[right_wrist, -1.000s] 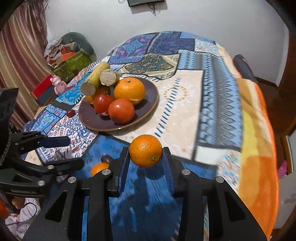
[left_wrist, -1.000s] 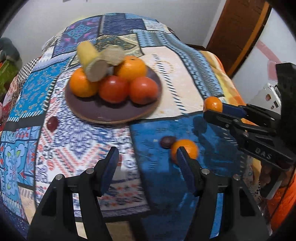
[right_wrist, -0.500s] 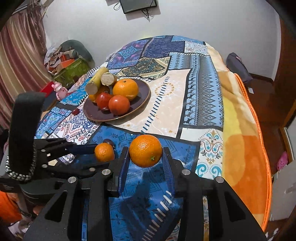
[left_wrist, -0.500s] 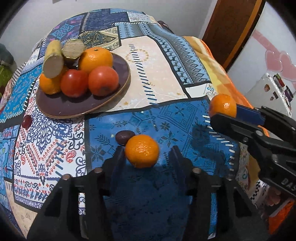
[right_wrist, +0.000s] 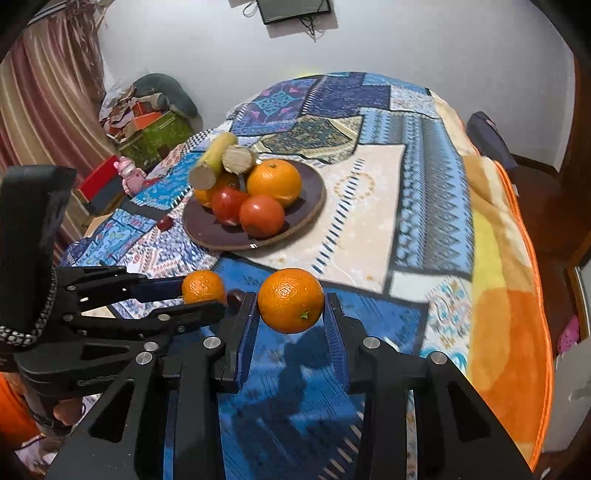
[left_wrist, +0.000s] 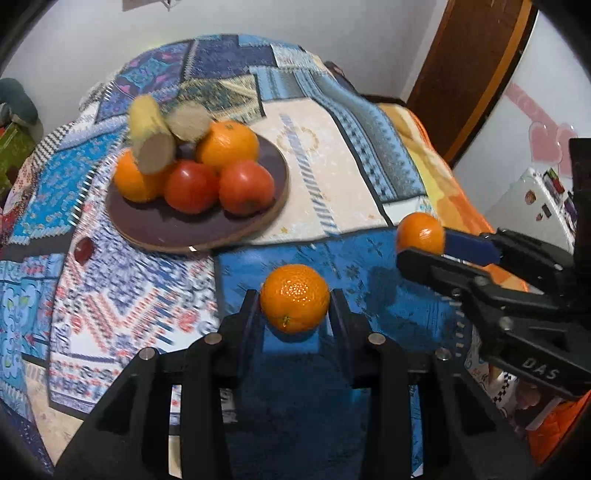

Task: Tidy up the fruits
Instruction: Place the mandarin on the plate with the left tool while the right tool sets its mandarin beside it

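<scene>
Now lifted off the patchwork blanket [left_wrist: 140, 295]: small glossy orange [left_wrist: 294, 298], clamped in left tool [left_wrist: 294, 314]. Right tool [right_wrist: 290, 317] gripping larger dimpled orange [right_wrist: 290, 300]. Round brown plate [right_wrist: 310, 206] heaped with fruit.

A small room with pale walls and a patchwork-covered surface

A plain white wall [right_wrist: 424, 40] carries a dark screen [right_wrist: 293, 9] with cables hanging below it; a striped reddish curtain [right_wrist: 48, 92] hangs at one side — beneath it a heap of boxes and clutter [right_wrist: 147, 122] and a pink toy figure [right_wrist: 131, 173]. The patchwork cloth [right_wrist: 417, 155] is blue, cream and orange. A brown wooden door [left_wrist: 476, 66] stands beside a wall with pink heart decals [left_wrist: 546, 136] — dark wooden floor [right_wrist: 543, 206] shows past the cloth's edge.
</scene>
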Motion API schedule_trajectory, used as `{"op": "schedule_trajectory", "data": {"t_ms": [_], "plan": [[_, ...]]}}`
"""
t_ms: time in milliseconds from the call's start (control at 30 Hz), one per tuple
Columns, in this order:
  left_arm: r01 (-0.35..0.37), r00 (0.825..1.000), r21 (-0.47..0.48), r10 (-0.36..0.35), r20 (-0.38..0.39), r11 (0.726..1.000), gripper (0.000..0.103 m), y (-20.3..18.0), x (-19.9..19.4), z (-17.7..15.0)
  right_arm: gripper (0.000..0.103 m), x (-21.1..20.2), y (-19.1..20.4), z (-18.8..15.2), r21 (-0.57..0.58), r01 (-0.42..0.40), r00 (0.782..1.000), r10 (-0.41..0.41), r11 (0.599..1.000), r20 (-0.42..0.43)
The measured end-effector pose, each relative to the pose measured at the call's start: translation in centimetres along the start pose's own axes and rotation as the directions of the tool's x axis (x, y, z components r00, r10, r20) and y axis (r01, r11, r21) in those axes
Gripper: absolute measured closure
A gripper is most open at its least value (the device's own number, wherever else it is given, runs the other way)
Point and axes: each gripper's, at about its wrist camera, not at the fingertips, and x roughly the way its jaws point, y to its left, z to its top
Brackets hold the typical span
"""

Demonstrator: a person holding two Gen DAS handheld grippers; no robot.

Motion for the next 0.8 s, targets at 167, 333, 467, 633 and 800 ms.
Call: {"op": "schedule_trajectory", "data": {"t_ms": [167, 333, 467, 633, 800], "plan": [[-0.009, 0.999, -0.034, 0.010, 0.030, 0.999, 0.065, 2.7, -1.2, 0.9, 0.070, 1.0, 1.4, 1.4, -0.031, -0.018, 1.000, 0.019, 0.999, 0.010], [-0.040, 0.998, -0.076, 0.043, 0.043, 0.996, 0.065, 6.1, -1.8, 1.5, 0.070, 2.8, 2.3, 2.6, -0.045, -0.027, 1.000, 0.027, 0.999, 0.005], [-0.069, 0.996, -0.107, 0.074, 0.042, 0.992, 0.065, 8.9, -1.5, 2.2, 0.070, 4.4, 2.3, 3.5, -0.049, -0.015, 1.000, 0.015, 0.999, -0.005], [-0.100, 0.993, -0.129, 0.107, 0.044, 0.987, 0.065, 11.4, -0.7, 3.3, 0.070, 5.9, 1.4, 4.8, -0.047, 0.018, 1.000, -0.019, 0.999, -0.014], [-0.100, 0.993, -0.127, 0.106, 0.042, 0.987, 0.065, 12.4, 0.2, 4.2, 0.070, 7.2, 0.4, 6.2, -0.033, 0.039, 0.999, -0.039, 0.999, -0.016]]}}
